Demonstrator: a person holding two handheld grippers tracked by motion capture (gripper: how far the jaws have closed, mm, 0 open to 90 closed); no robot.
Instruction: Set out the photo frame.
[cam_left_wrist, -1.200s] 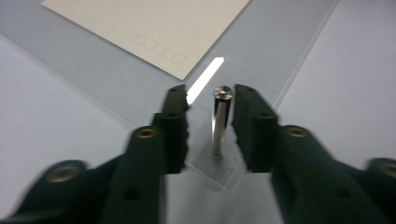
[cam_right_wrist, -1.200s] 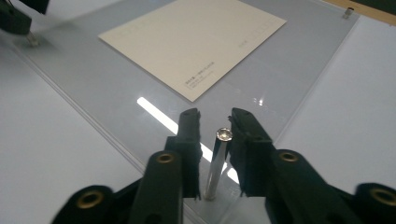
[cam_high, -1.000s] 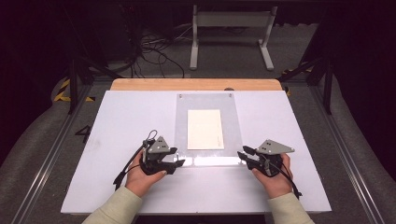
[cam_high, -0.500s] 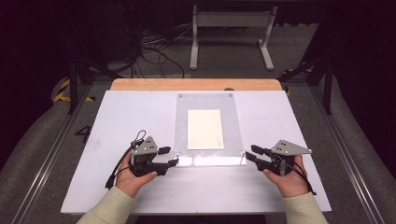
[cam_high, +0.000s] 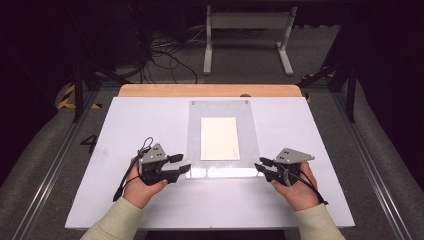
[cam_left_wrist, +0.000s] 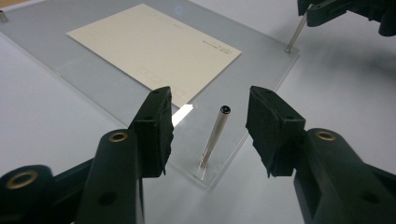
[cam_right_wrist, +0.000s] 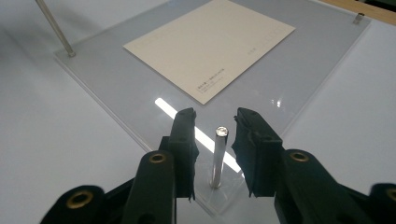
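At near corners of clear plate (cam_high: 220, 172) on bench (cam_high: 125, 125): left gripper (cam_left_wrist: 208, 133) and right gripper (cam_right_wrist: 215, 140) closing around upright pins (cam_left_wrist: 215, 135) (cam_right_wrist: 218, 156), not touching. Keep centered, squeeze gently.

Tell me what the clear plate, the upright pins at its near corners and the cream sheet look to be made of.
Clear plate: probably acrylic, glossy; the table shows through it and a light streak reflects off it.
Pin and pin: apparently metal, polished silver, with bright highlights.
Cream sheet: likely paper or thin card, matte, flat, with faint print.
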